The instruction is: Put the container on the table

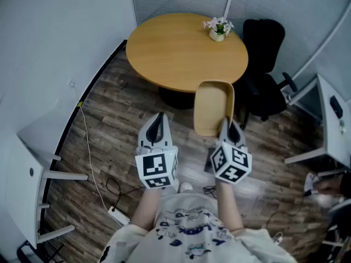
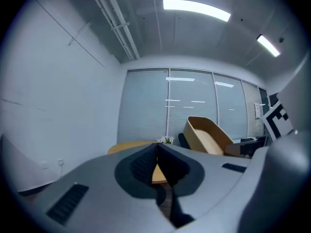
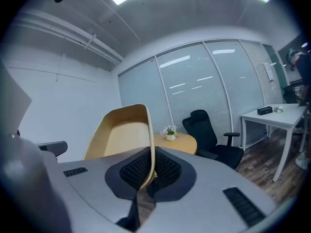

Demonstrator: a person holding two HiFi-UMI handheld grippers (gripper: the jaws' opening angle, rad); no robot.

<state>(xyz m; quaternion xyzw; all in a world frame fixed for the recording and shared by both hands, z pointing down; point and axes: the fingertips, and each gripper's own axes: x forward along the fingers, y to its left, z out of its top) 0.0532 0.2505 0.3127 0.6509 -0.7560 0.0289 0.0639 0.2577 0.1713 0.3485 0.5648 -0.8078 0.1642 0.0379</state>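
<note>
1. I'm holding my left gripper [image 1: 158, 118] pinched together, gripping nothing
2. My right gripper [image 1: 226, 124] is clamping the container [image 1: 213, 106] rim; it is hanging over the floor [image 1: 123, 111] beside the round table [image 1: 175, 53]

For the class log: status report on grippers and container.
Left gripper shut, empty. Right gripper shut on wooden container, aloft near round table. Flower pot at far edge: no obstacle.
</note>
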